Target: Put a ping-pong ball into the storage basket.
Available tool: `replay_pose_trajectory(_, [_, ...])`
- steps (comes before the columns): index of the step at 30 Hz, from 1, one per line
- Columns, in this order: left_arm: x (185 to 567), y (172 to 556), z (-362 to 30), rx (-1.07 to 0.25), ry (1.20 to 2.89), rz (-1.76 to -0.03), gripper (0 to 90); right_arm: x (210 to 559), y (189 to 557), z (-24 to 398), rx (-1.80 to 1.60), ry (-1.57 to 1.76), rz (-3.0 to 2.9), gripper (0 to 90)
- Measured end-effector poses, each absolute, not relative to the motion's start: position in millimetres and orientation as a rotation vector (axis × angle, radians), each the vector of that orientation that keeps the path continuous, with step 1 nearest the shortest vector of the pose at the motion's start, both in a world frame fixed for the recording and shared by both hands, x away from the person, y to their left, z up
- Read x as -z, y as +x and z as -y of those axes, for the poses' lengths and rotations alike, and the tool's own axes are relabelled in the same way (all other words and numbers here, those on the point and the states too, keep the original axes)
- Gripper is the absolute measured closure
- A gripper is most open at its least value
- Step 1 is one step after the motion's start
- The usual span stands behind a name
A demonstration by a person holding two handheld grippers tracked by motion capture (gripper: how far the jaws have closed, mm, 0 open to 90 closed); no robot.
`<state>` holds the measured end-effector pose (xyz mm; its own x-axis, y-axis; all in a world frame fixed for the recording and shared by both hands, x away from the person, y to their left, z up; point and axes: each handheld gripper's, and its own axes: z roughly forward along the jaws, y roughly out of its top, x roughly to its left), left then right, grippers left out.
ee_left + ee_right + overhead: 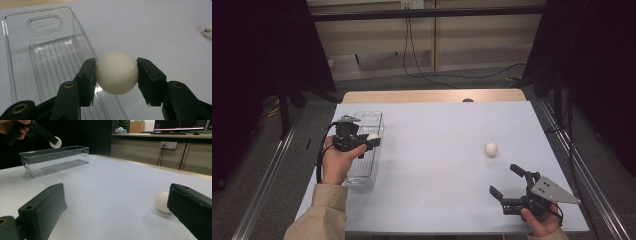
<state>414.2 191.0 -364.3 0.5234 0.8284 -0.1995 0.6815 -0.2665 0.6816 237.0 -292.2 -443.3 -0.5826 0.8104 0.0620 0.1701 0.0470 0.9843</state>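
My left gripper pinches a white ball, one pad pressed on each side of it; the ball is clear of the table, held above the clear plastic bin, over its right-hand long wall as seen from the high view; in the left gripper view the ribbed floor of the bin lies below and to the left of the ball, a handle slot in the far end wall. Bin stands near the left edge of the pale table, long axis running away from me. My right gripper sits low near the front right of the table, jaws spread wide with nothing between them; a second white ball rests on the table beyond it, apart from the jaws; in the right gripper view this ball lies just behind the right-hand jaw.
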Motion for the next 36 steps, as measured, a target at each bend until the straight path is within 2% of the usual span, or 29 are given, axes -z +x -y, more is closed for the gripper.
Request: replay_pose_trajectory(36, [374.2, 412.5, -208.7, -0.283, 2.007, -1.278, 51.2, 443.4, 237.1, 292.1, -1.572, 0.984, -1.805, 1.4])
